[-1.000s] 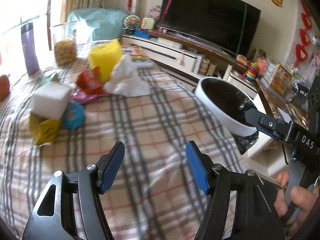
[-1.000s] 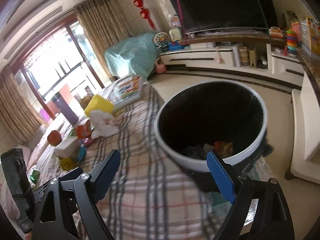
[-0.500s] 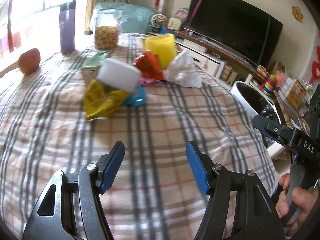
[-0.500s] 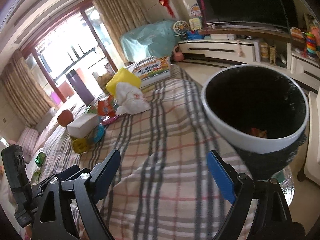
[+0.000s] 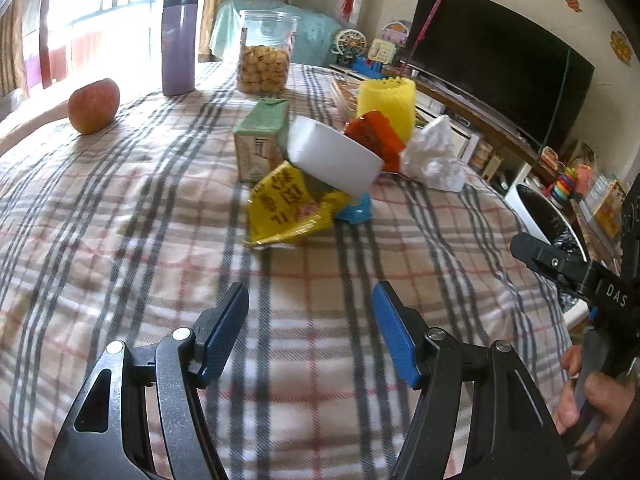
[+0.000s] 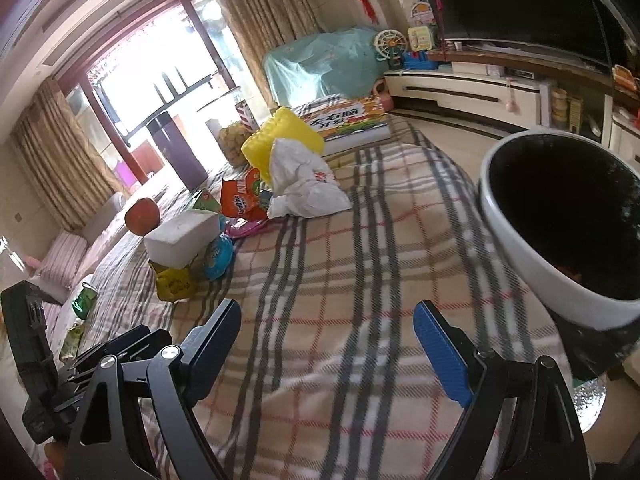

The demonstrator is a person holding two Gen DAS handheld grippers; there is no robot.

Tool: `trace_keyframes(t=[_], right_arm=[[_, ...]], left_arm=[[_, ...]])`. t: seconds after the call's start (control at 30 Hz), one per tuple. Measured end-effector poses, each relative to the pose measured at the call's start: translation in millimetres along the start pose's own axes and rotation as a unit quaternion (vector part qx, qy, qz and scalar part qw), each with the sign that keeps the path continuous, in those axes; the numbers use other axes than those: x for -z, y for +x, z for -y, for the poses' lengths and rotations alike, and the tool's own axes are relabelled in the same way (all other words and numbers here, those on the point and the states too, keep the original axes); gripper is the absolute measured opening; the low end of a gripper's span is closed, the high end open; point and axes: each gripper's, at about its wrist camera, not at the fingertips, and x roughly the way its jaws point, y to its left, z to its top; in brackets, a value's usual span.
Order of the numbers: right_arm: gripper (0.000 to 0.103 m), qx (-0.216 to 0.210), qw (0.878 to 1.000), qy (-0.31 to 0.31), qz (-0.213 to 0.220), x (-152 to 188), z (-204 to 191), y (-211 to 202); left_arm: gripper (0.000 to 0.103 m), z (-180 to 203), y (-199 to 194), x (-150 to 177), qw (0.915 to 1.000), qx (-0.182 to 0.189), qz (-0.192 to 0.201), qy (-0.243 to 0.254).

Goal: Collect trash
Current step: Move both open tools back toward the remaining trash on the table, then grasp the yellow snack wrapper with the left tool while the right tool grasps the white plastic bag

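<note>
A heap of trash lies on the plaid tablecloth (image 5: 120,208): a yellow snack wrapper (image 5: 282,210), a white box (image 5: 332,158) tilted over it, a blue wrapper (image 5: 356,210), an orange bag (image 5: 374,138) and a crumpled white bag (image 5: 434,156). My left gripper (image 5: 310,330) hangs open over bare cloth, short of the yellow wrapper, nothing between its blue pads. My right gripper (image 6: 328,346) is open and empty too. The white bin (image 6: 560,220) with a black liner stands at the table's right edge, close to the right finger. The heap (image 6: 188,244) sits further left in the right wrist view.
An apple (image 5: 94,106), a purple flask (image 5: 178,42), a jar of snacks (image 5: 264,50), a green carton (image 5: 260,146) and a yellow foam piece (image 5: 386,104) stand behind the heap. A hand (image 5: 588,404) holds the right gripper at the right. A TV (image 5: 496,56) and cabinet line the wall.
Both grippers swung left, away from the bin and towards the heap. The bin slid to the right edge of both views; the heap now sits nearer and more central for the left gripper.
</note>
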Motion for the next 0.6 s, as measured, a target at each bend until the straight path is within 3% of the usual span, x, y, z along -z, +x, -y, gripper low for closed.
trace_keyframes(t=[0.5, 0.57, 0.6], right_arm=[[0.089, -0.006, 0.999, -0.035, -0.019, -48, -11, 65], [0.089, -0.007, 0.999, -0.041, -0.021, -53, -13, 74], [0.089, -0.006, 0.999, -0.043, -0.020, -55, -14, 77]], left_arm=[[0.071, -19, 29, -36, 0.9997, -0.016, 0.000, 0.016], [0.070, -19, 35, -39, 0.9996, -0.018, -0.002, 0.020], [0.063, -19, 37, -39, 0.9997, -0.016, -0.003, 0.020]])
